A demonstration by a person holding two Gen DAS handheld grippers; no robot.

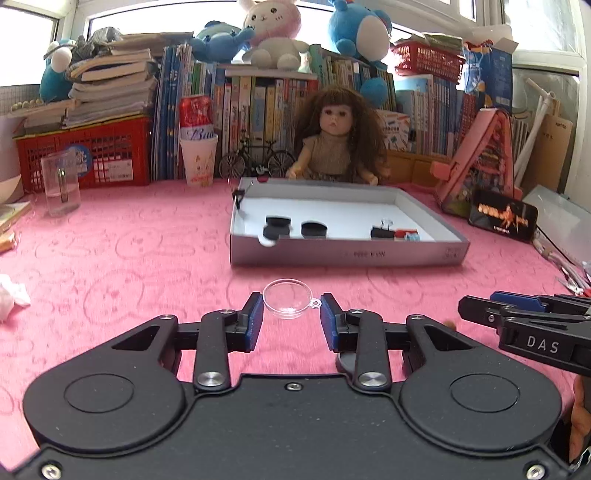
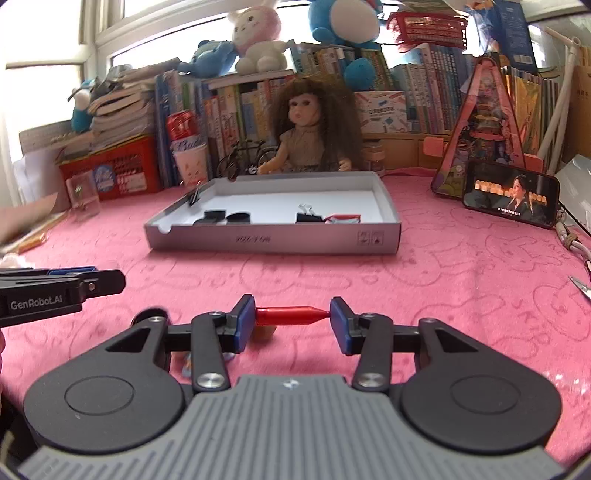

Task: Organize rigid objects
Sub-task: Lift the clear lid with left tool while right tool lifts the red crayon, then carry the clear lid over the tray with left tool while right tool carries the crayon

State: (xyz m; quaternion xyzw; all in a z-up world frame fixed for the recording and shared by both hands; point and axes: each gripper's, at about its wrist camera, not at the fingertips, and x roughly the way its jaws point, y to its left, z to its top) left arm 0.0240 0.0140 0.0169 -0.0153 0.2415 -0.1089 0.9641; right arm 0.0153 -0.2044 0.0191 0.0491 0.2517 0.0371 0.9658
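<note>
- You face a pink-covered surface [image 1: 110,240].
- Along its far edge runs a row of books [image 1: 258,110].
- Bright windows [image 1: 26,44] light it from behind.

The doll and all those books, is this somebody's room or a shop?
Probably a room at home, maybe a child's. A doll sits before rows of books, plush toys sit on top, and a pink cloth covers the table.

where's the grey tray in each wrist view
Left wrist: the grey tray sits centre-right, above the left gripper and the clear lens it holds.
Right wrist: the tray sits centre-left, above the right gripper and the red piece it holds.
Shared landmark: the doll sits just behind the tray's far edge in both.
</note>
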